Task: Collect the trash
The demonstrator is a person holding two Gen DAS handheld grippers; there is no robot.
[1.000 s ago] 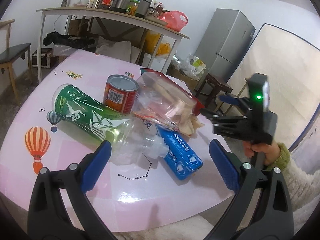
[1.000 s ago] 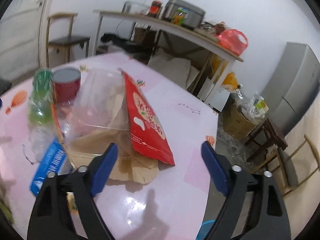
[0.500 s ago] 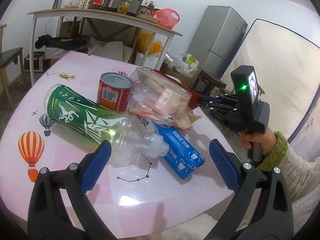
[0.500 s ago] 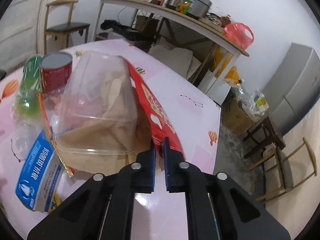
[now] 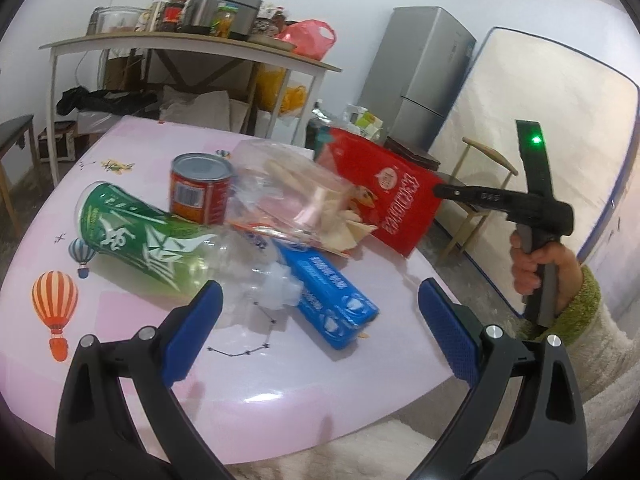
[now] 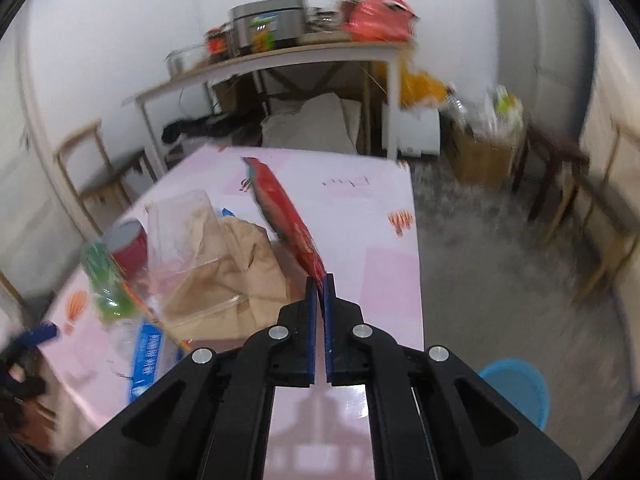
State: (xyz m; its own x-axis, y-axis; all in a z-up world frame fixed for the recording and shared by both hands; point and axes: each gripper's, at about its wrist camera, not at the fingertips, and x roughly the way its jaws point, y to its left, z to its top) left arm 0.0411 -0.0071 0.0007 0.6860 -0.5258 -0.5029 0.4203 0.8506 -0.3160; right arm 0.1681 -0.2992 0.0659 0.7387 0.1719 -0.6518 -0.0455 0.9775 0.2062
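Right gripper (image 6: 319, 280) is pinching the near corner of the red snack bag (image 5: 386, 192), lifting it edge-on above the pink table (image 6: 360, 216), long axis running away from the camera. Left gripper (image 5: 316, 332) is hovering, fingers spread wide, holding nothing.

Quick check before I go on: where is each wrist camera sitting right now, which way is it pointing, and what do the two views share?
Left wrist: on the open left gripper, looking across the pink table at the trash pile; the right hand shows.
Right wrist: on the right gripper, shut on the red snack bag, facing the shelf table; blurred.
Shared: red snack bag, red can, green bottle, blue box.
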